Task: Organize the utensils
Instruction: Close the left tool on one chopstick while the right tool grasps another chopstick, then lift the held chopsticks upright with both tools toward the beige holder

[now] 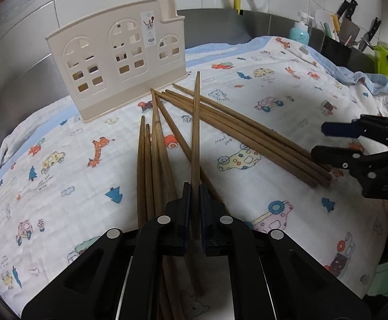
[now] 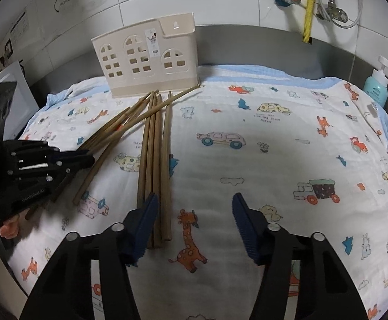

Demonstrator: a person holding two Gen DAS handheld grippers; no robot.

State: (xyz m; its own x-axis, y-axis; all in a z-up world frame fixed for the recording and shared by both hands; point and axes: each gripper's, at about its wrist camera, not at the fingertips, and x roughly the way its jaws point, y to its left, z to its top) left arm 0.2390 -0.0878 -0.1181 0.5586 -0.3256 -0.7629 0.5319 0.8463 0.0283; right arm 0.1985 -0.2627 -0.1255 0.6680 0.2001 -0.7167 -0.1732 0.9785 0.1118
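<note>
Utensil holder: the cream house-shaped utensil holder (image 1: 116, 66) stands upright at the far left of the printed cloth (image 1: 274, 101), against the steel backsplash; its cut-out windows face the cameras.

Left bundle: a few wooden chopsticks (image 1: 147, 170) lie flat on the cloth just left of the left gripper's fingers, running from beneath the gripper toward the holder's base, tips short of it.

Left gripper: the left gripper (image 1: 195, 202) has its jaws pressed onto a single chopstick (image 1: 195, 133). That stick passes straight between the two pads and points ahead, its tip near the holder's lower right corner. It crosses above the sticks lying on the cloth.

Right bundle: more chopsticks (image 2: 154, 160) lie side by side, slanting from near the holder toward the right gripper. In the right wrist view their butt ends sit at and just inside the left finger (image 2: 143, 229), not centred in the gap.

Right gripper: the right gripper (image 2: 195, 221) has its jaws spread wide and grips nothing; mostly bare cloth with a giraffe print lies between them.

Background right: a teal soap bottle (image 2: 376, 88) stands at the cloth's far right edge.
</note>
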